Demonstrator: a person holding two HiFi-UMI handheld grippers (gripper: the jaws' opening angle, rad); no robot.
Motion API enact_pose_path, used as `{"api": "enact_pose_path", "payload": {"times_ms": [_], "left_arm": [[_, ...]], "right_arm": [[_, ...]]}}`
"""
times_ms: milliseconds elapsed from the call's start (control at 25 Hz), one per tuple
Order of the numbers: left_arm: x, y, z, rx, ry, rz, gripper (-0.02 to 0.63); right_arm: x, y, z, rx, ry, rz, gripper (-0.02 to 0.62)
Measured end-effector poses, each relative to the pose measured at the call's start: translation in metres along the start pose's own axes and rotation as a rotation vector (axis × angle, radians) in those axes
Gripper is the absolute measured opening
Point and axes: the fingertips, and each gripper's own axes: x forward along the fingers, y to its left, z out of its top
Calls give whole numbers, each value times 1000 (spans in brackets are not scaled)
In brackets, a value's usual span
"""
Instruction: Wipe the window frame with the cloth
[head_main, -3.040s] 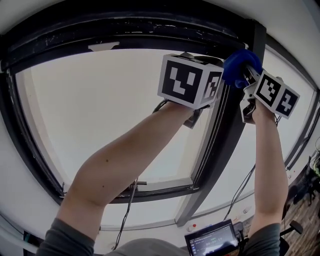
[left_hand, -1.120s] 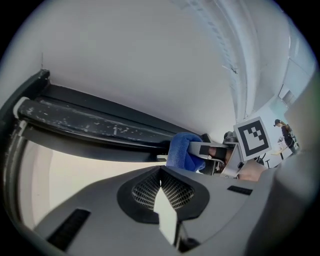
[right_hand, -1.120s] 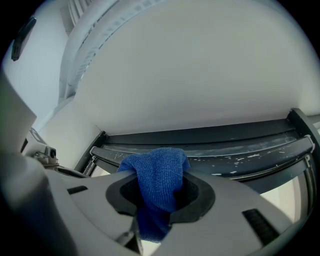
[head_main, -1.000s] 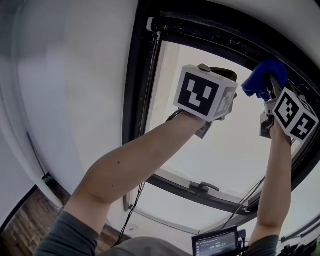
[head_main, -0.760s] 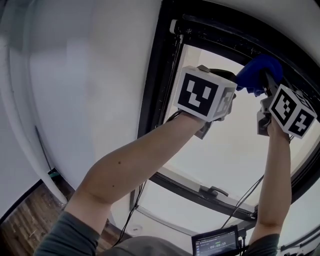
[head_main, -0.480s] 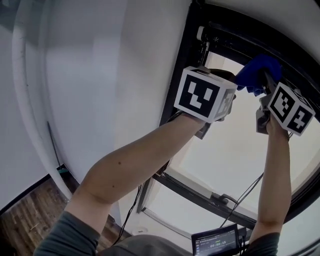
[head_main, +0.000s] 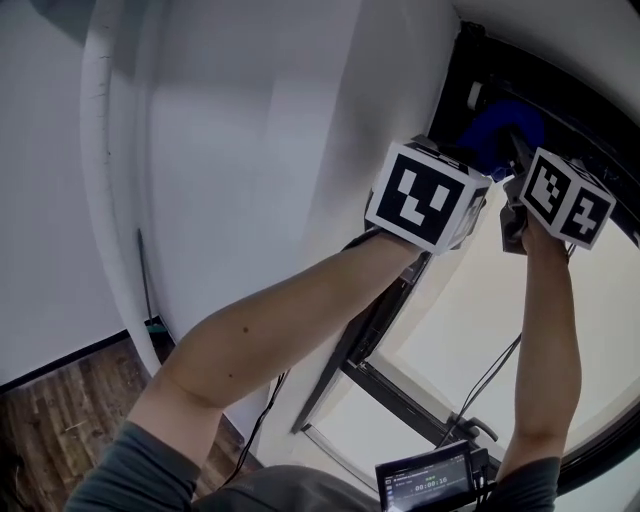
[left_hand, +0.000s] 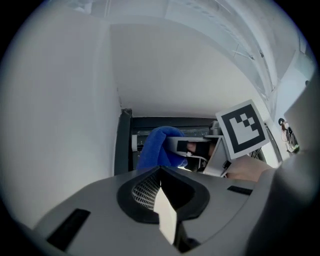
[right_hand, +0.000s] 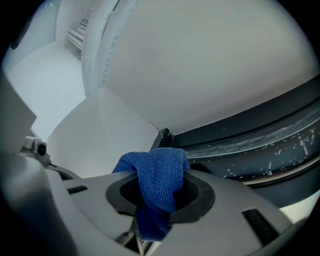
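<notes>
The blue cloth (head_main: 495, 125) is bunched against the top left corner of the black window frame (head_main: 572, 92). My right gripper (head_main: 512, 140) is shut on the cloth and raised overhead. In the right gripper view the cloth (right_hand: 159, 172) fills the shut jaws of my right gripper (right_hand: 160, 196), and the dusty frame rail (right_hand: 250, 137) runs off to the right. My left gripper (head_main: 452, 160) is held just left of it, its jaws hidden behind its marker cube. The left gripper view shows my left gripper (left_hand: 162, 172) shut on nothing, with the cloth (left_hand: 156, 147) and frame corner (left_hand: 123, 145) beyond it.
A white wall (head_main: 250, 150) fills the left side, with a white vertical trim (head_main: 110, 200). Wooden floor (head_main: 60, 400) lies below. On the lower sash sits a window handle (head_main: 470, 427). Cables (head_main: 490, 380) hang from the grippers, and a small screen (head_main: 428, 478) is at the bottom.
My right gripper has slid the cloth left along the top rail to the frame's upper left corner. The left gripper went along beside it, and the head view swung left onto the wall.
</notes>
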Motion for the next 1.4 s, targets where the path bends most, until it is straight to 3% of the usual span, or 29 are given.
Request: {"api": "enact_pose_path", "payload": {"times_ms": [400, 800, 1400], "left_arm": [[-22, 31, 10, 46, -11, 81, 8], [-28, 27, 16, 34, -14, 81, 9], [-51, -2, -83, -1, 104, 107, 9]], "right_arm": [[27, 26, -1, 17, -15, 48, 120], [18, 25, 18, 41, -59, 63, 120], [-19, 68, -120, 121, 97, 207, 120]]}}
